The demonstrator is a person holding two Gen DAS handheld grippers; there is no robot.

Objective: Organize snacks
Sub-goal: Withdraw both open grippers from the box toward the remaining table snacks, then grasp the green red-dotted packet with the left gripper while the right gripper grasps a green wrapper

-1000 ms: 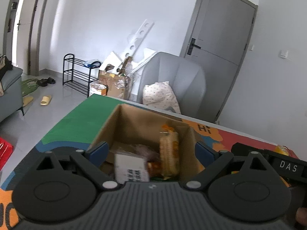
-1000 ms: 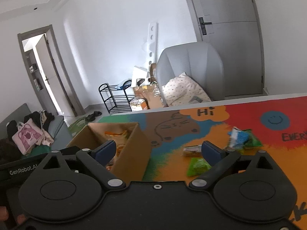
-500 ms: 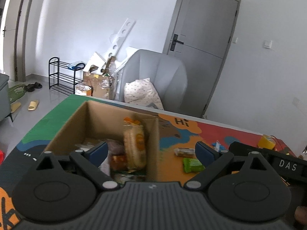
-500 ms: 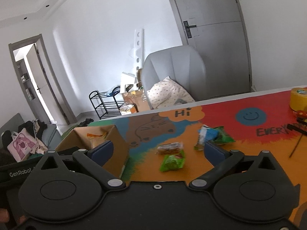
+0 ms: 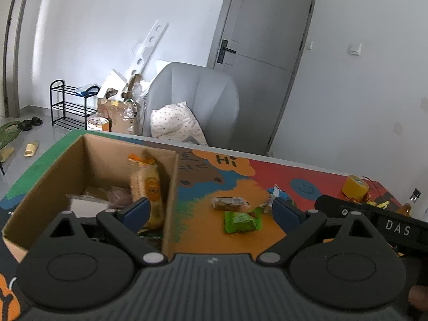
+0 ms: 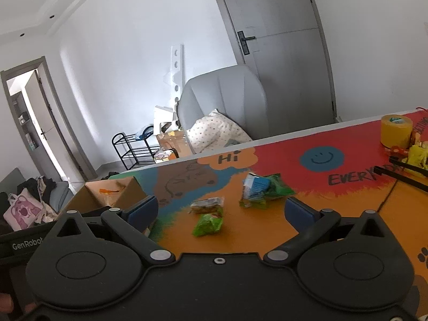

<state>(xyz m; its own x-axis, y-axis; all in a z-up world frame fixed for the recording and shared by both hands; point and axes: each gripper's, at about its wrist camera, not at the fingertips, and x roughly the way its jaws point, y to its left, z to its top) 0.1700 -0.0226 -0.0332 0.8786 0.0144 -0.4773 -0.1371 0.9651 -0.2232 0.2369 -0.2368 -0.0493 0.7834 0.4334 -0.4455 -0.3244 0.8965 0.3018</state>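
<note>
Left wrist view is taking in the painted table (image 5: 267, 171) first, with the cardboard box (image 5: 171, 187) sitting on its left part and already holding several packets, among them an orange-labelled packet (image 5: 149, 187) leaning upright against the box's right wall. The left gripper (image 5: 208, 211) is hovering with its tongs spread wide and empty, one blue pad over the box's interior and the other out over the orange paint, so it is straddling the box wall. The loose snacks are lying on the table to the right of the box: a brown-wrapped bar (image 5: 228, 203) with its long axis running left to right, and a green packet (image 5: 240, 222) just in front of it, both ahead between the left tongs. The right wrist view is showing the right gripper (image 6: 219, 211) likewise spread and holding nothing, with the same green packet (image 6: 208, 224) lying almost dead centre between its pads, so the right hand is looking the better placed for it. That view alone is revealing a blue packet (image 6: 255, 186) resting on a second green packet (image 6: 275, 187) farther back, plus a yellow tape roll (image 6: 396, 131) well apart at the far right; the box's contents are showing only from the left.
</note>
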